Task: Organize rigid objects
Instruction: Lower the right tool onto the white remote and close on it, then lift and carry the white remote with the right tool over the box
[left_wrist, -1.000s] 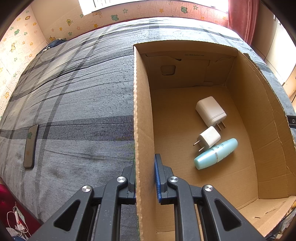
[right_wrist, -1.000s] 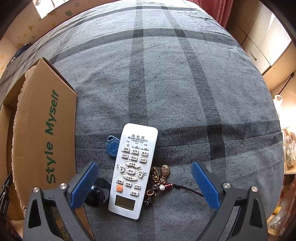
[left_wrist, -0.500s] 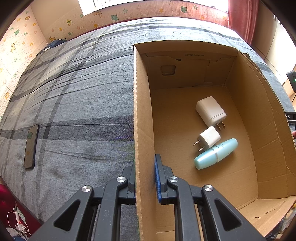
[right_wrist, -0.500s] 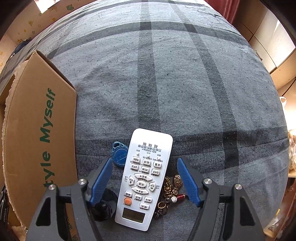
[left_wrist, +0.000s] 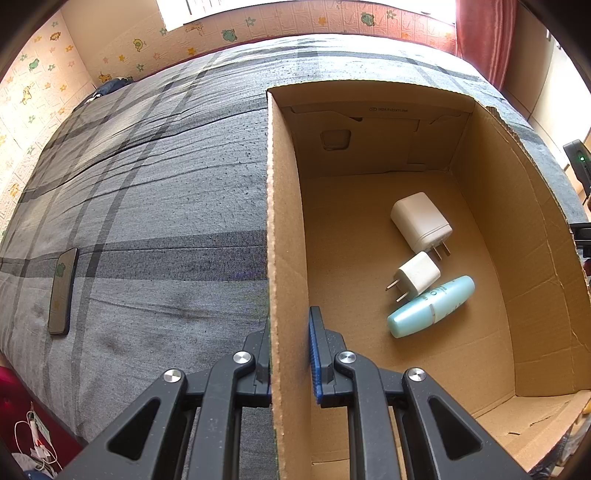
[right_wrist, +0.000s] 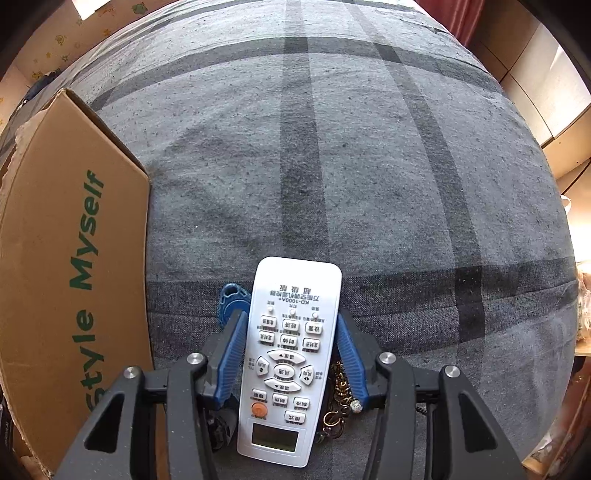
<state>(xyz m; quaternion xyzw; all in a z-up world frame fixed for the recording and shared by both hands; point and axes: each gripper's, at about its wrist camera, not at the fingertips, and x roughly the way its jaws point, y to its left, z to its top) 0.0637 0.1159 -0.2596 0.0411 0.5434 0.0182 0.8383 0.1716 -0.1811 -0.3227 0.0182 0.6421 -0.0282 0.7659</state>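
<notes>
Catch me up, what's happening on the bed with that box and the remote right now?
The left gripper is shut on the cardboard box's side wall. Two white chargers and a teal tube already lie inside. The right gripper points down over the white remote on the grey bedspread, jaws closing with the remote between them. A blue tag and a beaded keychain lie beside the remote.

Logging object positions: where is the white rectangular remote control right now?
Right wrist view: white rectangular remote control lies on the grey bedspread, between the closing right gripper jaws, blue key fob at its left.
</notes>
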